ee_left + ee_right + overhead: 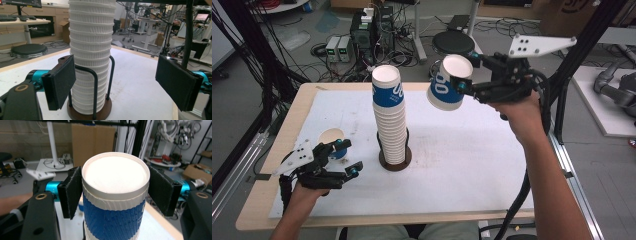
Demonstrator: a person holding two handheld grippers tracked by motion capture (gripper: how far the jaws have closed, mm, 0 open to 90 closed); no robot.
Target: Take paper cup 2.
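A tall stack of white paper cups [391,125] stands in a wire holder with a round brown base [396,163] at the table's middle; its top cup has a blue band. My right gripper [466,72] is shut on a blue-and-white cup [444,87], held tilted in the air just right of the stack's top. In the right gripper view the cup [115,202] fills the space between the pads [71,192], flat white end toward the camera. My left gripper [349,157] is open low at the left, beside a single cup [331,136]. It faces the stack [90,50], fingers [60,82] apart.
A white mat [472,150] covers the wooden table [257,210]. Black frame posts [582,45] rise at the right. Beyond the far edge are a round black stool [453,42] and electronics with cables [362,35] on the floor.
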